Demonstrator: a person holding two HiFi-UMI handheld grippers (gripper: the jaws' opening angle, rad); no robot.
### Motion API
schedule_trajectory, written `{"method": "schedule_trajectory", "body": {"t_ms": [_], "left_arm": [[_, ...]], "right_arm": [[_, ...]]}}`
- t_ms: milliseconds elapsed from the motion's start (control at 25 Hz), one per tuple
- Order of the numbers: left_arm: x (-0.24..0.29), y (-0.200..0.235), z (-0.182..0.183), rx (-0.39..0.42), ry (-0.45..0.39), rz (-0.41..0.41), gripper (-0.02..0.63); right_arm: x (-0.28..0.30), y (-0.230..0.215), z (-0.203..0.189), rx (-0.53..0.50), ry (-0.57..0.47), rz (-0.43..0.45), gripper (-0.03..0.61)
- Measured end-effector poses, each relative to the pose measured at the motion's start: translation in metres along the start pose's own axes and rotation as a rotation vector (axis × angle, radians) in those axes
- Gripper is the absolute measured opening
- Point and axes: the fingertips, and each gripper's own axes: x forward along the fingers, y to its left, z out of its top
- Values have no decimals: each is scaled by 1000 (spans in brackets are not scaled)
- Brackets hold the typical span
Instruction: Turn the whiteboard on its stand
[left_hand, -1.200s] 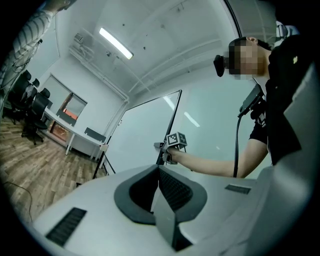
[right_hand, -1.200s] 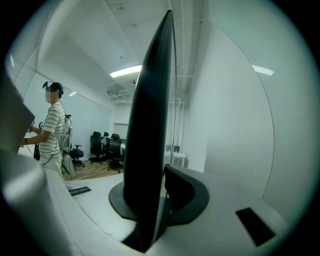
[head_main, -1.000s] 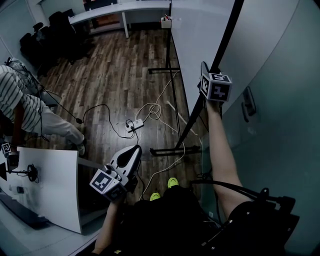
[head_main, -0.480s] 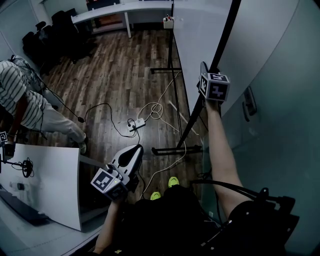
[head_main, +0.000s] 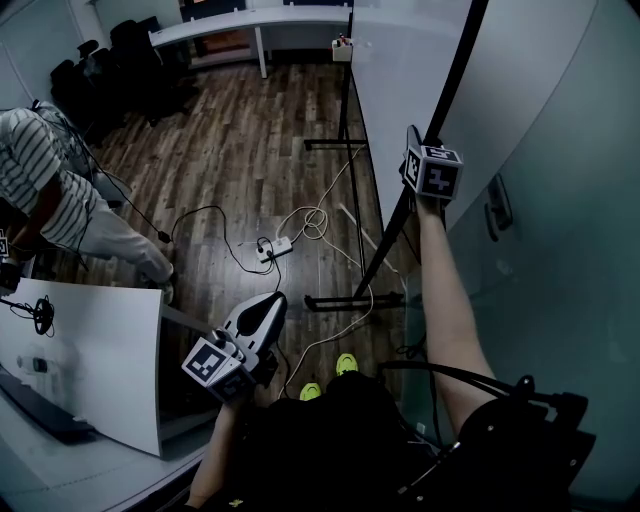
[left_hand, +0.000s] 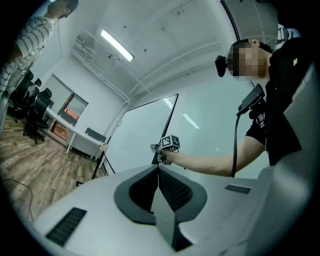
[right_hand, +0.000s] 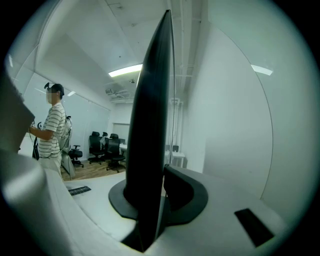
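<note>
The whiteboard (head_main: 400, 70) stands on its black wheeled stand (head_main: 355, 298) at the upper right of the head view, turned nearly edge-on to me. My right gripper (head_main: 412, 140) is raised at arm's length and shut on the board's black frame edge (head_main: 455, 70). In the right gripper view that dark edge (right_hand: 150, 125) runs straight up between the jaws of the right gripper (right_hand: 150, 200). My left gripper (head_main: 268, 300) hangs low near my body, shut and holding nothing. In the left gripper view the pads of the left gripper (left_hand: 159, 172) meet, and the whiteboard (left_hand: 145, 130) shows beyond.
A person in a striped shirt (head_main: 40, 170) stands at the left. Cables and a power strip (head_main: 272, 248) lie on the wood floor beside the stand. A white table (head_main: 90, 370) fills the lower left. Office chairs (head_main: 110, 70) and a long desk (head_main: 260, 20) line the back; a glass wall (head_main: 570, 250) is at the right.
The person in the striped shirt has shifted toward the left edge of the view. Both grippers have stayed about where they were, the right one still on the frame edge.
</note>
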Motion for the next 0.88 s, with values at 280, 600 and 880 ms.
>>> {"method": "schedule_trajectory", "body": {"t_ms": [280,600,880], "left_arm": [[-13,0,1,3,-9,13,-14],[-22,-1,4,-2,-15,7,-12],[-29,0,4,-3,-20,4,-12]], "right_arm": [[-5,-1,-2,-2,-7,-10,61],[-13,1,-2,23,22,-31,59],[-25,-1,-4,39,21,-52,58]]}}
